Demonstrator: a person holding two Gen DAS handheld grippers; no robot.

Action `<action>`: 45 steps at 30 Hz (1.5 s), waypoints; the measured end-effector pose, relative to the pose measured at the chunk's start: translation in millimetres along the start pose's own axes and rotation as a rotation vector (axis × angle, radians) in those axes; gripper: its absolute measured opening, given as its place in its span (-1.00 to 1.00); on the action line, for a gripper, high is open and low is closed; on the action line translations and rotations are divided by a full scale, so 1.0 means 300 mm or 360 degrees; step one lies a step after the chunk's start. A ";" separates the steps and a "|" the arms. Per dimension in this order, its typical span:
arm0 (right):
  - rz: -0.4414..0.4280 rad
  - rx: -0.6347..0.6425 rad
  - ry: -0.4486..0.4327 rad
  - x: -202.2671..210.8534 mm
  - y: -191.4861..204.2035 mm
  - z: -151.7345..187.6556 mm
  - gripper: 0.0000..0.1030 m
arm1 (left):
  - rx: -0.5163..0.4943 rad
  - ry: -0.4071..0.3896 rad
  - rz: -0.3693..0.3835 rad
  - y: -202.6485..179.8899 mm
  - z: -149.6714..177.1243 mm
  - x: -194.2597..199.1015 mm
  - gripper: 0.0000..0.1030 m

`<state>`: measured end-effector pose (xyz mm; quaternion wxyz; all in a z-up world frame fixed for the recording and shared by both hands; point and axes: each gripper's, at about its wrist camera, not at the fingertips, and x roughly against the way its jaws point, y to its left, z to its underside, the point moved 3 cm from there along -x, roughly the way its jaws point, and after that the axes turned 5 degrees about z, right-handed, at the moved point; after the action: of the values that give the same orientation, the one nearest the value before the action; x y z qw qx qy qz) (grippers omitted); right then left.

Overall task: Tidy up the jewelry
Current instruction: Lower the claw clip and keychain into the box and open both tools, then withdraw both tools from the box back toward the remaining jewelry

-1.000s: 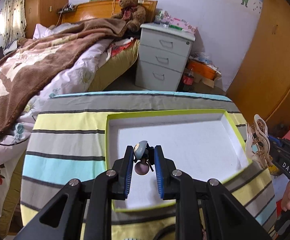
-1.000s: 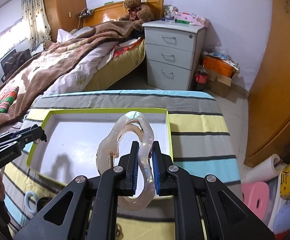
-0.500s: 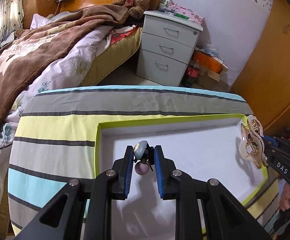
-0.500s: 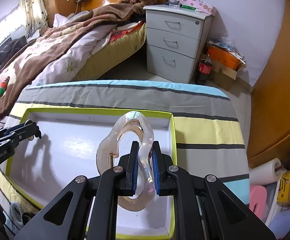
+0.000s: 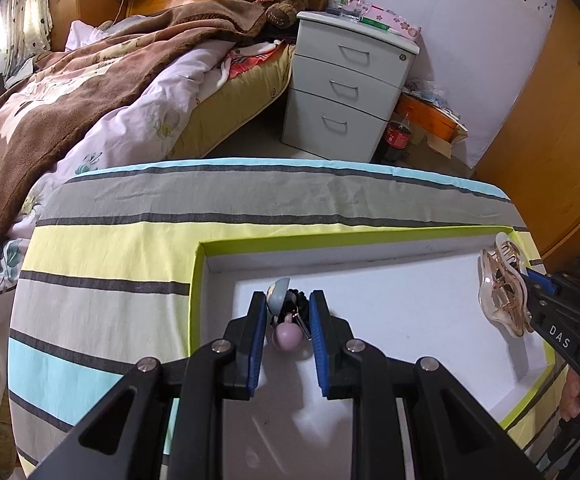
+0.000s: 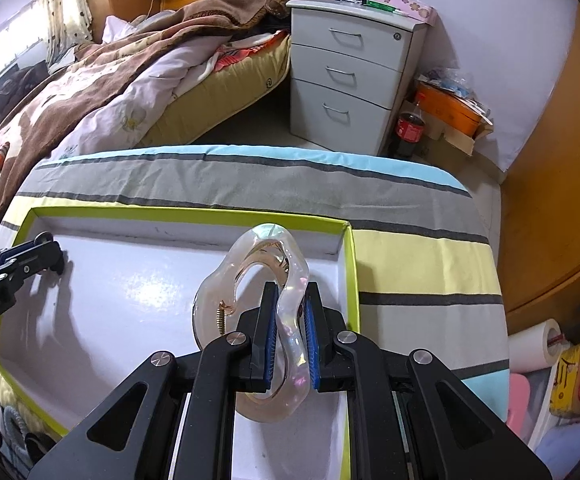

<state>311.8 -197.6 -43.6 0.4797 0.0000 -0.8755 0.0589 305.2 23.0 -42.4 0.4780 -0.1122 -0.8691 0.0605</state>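
A white tray with a lime-green rim [image 5: 195, 280] [image 6: 348, 272] lies on a striped cloth. My left gripper [image 5: 289, 312] is shut on a small hair tie with grey-blue and pink beads [image 5: 286, 334], low over the tray's far left part. My right gripper [image 6: 290, 308] is shut on a clear, pearly hair claw clip [image 6: 250, 276] over the tray's right part. The clip [image 5: 502, 300] and the right gripper also show at the right edge of the left wrist view. The left gripper's tips [image 6: 46, 254] show at the left in the right wrist view.
The striped cloth [image 5: 130, 240] covers the table. A bed with a brown blanket [image 5: 70, 92] lies to the left, a white drawer cabinet [image 5: 346, 88] behind. A hair tie [image 6: 12, 420] lies on the cloth outside the tray's near left rim. A wooden wardrobe [image 6: 562, 160] stands right.
Both grippers have moved forward and down over the tray, each still holding its item. The tray now looks larger and closer in both views.
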 end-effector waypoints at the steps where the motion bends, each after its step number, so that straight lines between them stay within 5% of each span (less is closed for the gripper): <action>1: 0.0005 0.0009 -0.0008 0.000 0.000 -0.001 -0.74 | 0.0002 0.0000 -0.0002 0.003 -0.004 -0.004 -0.55; 18: 0.0000 -0.0006 -0.0067 0.030 -0.008 -0.013 -0.71 | 0.0000 0.0017 -0.0032 0.005 0.001 -0.005 -0.36; 26: -0.0024 -0.0045 -0.0125 0.088 -0.020 0.003 -0.44 | -0.0004 0.0009 -0.0015 -0.004 0.010 0.015 -0.08; 45: -0.0111 -0.0117 -0.0298 0.325 0.008 0.151 -0.42 | -0.0003 -0.0127 0.0000 -0.025 0.140 0.254 0.13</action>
<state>221.0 -194.5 13.7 0.3973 0.0184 -0.9174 0.0096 229.1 35.1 -0.9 0.4429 -0.1102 -0.8874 0.0642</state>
